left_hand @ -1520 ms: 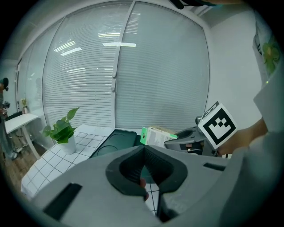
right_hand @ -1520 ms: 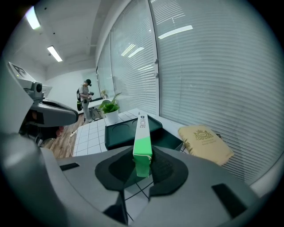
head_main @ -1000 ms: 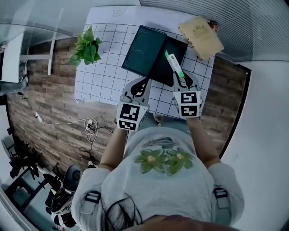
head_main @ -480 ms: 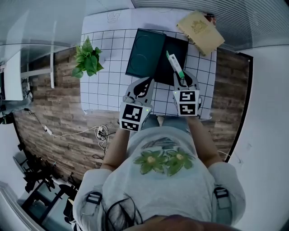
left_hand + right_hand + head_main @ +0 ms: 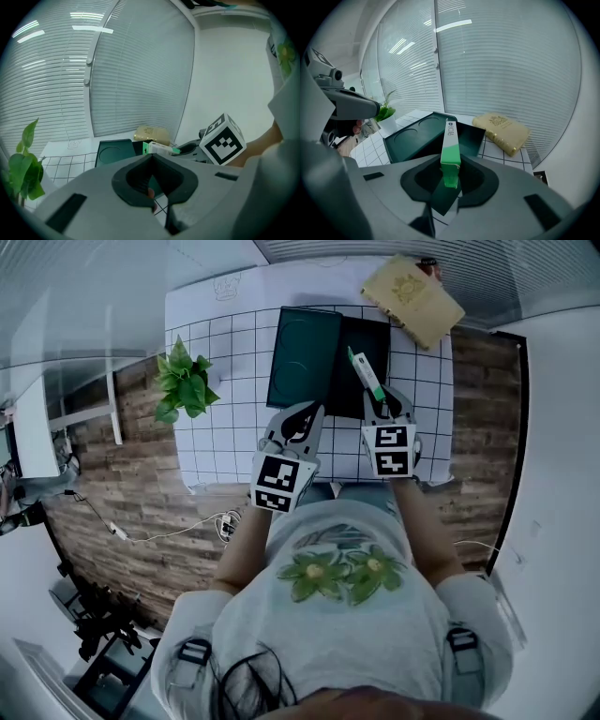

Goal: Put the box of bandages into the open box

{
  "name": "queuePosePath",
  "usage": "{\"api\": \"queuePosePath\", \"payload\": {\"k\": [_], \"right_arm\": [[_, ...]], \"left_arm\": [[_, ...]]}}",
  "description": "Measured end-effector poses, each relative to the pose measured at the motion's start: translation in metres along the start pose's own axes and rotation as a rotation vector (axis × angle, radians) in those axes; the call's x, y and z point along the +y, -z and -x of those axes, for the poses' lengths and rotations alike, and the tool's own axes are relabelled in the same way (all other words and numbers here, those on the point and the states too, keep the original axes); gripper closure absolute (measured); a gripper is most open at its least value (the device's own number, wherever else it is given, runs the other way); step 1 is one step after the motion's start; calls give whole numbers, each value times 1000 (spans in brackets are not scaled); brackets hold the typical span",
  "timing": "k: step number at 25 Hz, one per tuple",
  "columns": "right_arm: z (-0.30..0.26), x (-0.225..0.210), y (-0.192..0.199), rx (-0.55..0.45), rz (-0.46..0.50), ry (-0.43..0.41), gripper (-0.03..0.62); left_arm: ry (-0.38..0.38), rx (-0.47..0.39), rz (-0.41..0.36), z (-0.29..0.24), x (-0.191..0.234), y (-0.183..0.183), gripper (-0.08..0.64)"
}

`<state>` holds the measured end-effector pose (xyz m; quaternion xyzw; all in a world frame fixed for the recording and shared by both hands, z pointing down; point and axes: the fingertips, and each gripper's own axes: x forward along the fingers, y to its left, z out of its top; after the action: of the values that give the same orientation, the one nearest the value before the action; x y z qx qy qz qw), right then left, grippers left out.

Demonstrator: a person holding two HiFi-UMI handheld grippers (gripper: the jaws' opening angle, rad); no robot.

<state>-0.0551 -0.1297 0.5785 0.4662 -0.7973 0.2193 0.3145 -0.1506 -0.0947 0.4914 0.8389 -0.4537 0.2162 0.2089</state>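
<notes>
Head view: two grippers, left gripper [image 5: 302,411] and right gripper [image 5: 382,404], one box of bandages [image 5: 365,374], one dark open box [image 5: 364,338] with its lid [image 5: 302,357] flat alongside, one tan packet [image 5: 412,298] and one potted plant [image 5: 183,381], on a white gridded table [image 5: 225,399] over wood flooring [image 5: 122,484]. Left gripper view: jaws together, empty, with slatted blinds behind. Right gripper view: jaws clamp the box of bandages, its far end over the open box.

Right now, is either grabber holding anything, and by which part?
The right gripper holds the bandage box by its green end, with the jaws closed on its sides. The left gripper has its jaws together and holds nothing.
</notes>
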Motion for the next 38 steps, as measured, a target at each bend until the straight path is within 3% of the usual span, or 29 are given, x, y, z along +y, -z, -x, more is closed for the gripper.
{"api": "queuePosePath", "payload": {"k": [15,38], "right_arm": [[-11,1,6,27,-41,43,506],[-32,3,12,74,-42,35,506]], "left_arm": [[71,26,-40,-10,6,1,554],[52,47,-32,-16,17,9,553]]}}
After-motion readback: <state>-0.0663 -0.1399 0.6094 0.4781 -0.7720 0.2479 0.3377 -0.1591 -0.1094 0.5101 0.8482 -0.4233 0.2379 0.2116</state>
